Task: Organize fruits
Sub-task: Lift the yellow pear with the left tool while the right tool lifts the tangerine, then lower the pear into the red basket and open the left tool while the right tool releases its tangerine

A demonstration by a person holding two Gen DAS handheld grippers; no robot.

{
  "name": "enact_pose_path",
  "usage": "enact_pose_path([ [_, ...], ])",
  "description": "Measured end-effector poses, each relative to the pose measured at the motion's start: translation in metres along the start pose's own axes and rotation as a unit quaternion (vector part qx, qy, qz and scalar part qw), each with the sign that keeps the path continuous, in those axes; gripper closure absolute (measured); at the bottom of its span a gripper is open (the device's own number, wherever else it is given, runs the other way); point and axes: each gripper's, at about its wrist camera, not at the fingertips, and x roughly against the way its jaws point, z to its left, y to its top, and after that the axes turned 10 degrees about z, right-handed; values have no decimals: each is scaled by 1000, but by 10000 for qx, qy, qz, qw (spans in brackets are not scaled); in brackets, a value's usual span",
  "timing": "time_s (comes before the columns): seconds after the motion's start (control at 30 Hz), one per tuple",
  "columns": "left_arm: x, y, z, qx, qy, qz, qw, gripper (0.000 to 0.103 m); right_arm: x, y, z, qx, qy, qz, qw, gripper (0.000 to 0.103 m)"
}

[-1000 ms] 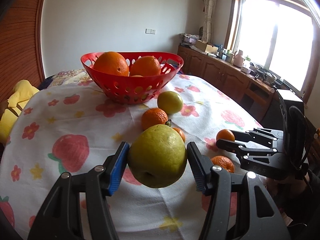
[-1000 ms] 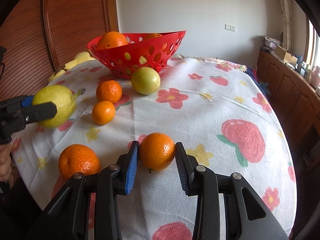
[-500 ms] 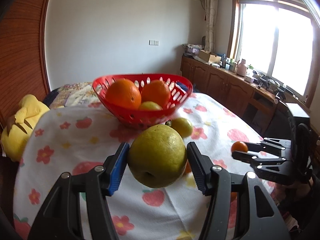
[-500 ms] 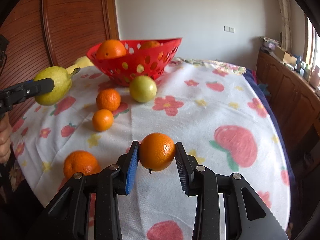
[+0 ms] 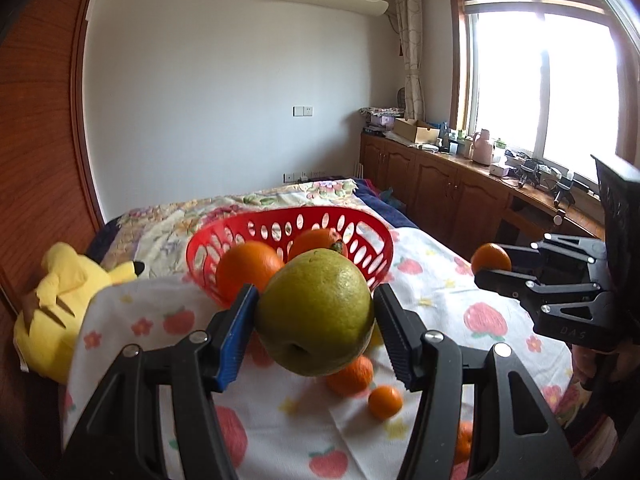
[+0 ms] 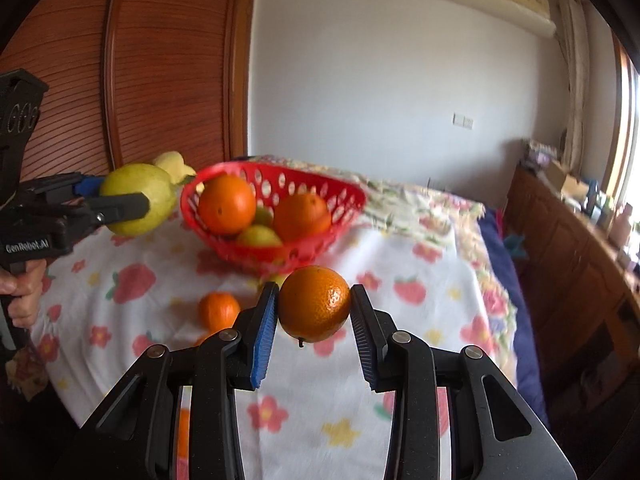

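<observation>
Pear (image 5: 316,314) clamped between left fingers (image 5: 236,332); orange (image 6: 314,304) clamped between right fingers (image 6: 264,334).

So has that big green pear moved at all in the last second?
Yes. Clamped in the left gripper, the pear has risen off the tablecloth and now hangs beside the red basket's rim.

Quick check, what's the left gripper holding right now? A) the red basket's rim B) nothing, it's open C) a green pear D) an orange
C: the left gripper is shut on the green pear, held in the air short of the red basket; the right wrist view shows the same pear beside the basket, while the right gripper holds the orange.
</observation>
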Motion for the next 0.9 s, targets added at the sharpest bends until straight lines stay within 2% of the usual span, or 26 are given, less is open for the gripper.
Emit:
enact_pose_path([
  [0.2, -13, 14, 0, -46, 12, 60, 10000, 45, -13, 32, 0, 64, 96, -33, 9999, 67],
  [0.4, -26, 20, -1, -125, 42, 152, 9998, 45, -49, 54, 0, 55, 315, 191, 9993, 67],
  [0.5, -33, 22, 2, -105, 54, 228, 9997, 45, -66, 60, 3, 158, 119, 312, 9993, 67],
  [0.6, -38, 21, 6, -45, 67, 291, 9995, 45, -83, 65, 0, 104, 103, 450, 9989, 67],
  [0.9, -48, 19, 13, 56, 125, 435, 9990, 45, -110, 72, -3, -127, 354, 651, 9972, 67],
])
